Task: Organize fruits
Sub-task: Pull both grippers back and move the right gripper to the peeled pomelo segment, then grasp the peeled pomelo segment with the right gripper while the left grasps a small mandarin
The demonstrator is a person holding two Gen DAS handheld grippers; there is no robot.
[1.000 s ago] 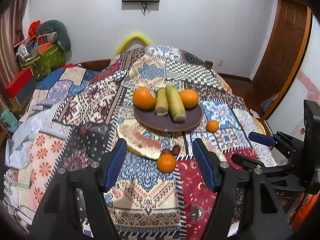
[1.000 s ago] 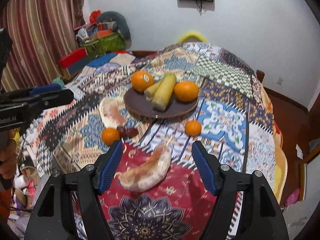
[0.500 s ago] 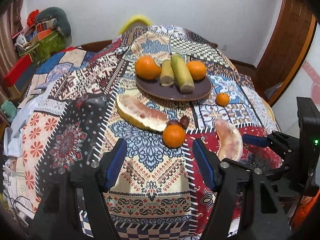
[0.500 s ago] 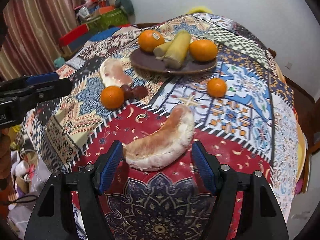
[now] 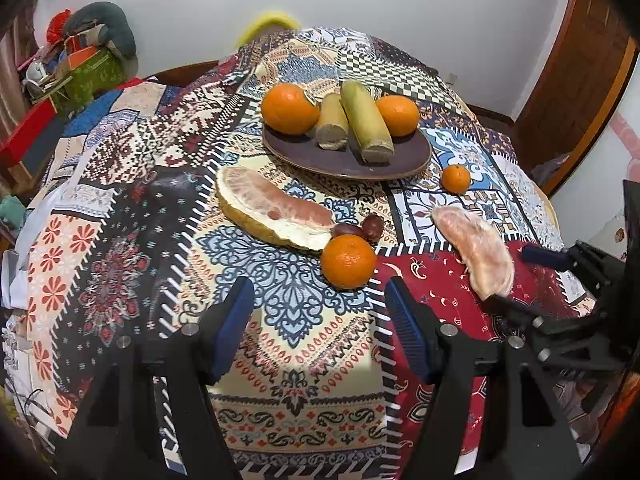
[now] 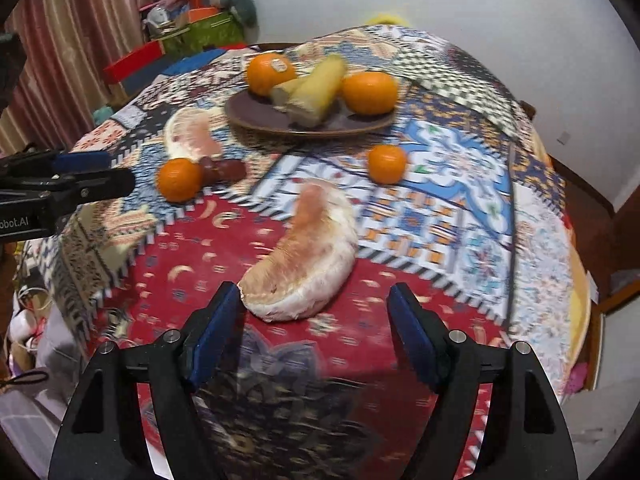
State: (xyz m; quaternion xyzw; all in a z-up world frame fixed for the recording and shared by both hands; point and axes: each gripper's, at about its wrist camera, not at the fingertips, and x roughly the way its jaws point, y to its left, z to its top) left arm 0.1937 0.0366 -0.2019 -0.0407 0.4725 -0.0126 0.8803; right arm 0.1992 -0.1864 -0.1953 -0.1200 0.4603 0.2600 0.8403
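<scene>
Left gripper (image 5: pixel 318 320): open, its blue pads wide apart and holding nothing; it sits at the bottom centre of the left wrist view, above the patterned tablecloth (image 5: pixel 292 304).
Right gripper (image 6: pixel 314 322): open as well, nothing between the pads; it fills the bottom of the right wrist view.
Peeled pomelo segment (image 6: pixel 304 256): lies on the red part of the cloth in the centre of the right wrist view, just in front of the right gripper, its near end close to the left pad. I cannot tell if they touch.
Pomelo piece in rind (image 5: pixel 272 208): centre left of the left wrist view, flesh side up, below the plate.
Near mandarin (image 5: pixel 349 261): centre of the left wrist view, just above the gap between the left gripper's pads, at the right tip of the rind piece.
Dark red fruits (image 5: pixel 360 227): two small ones, directly above that mandarin.
Small mandarin (image 5: pixel 456 178): alone on the cloth, right of the plate.
Brown plate (image 5: pixel 348 160): upper centre; it carries two large oranges (image 5: pixel 290 109) and, between them, two pale green-yellow cut stalks (image 5: pixel 366 121) side by side.
</scene>
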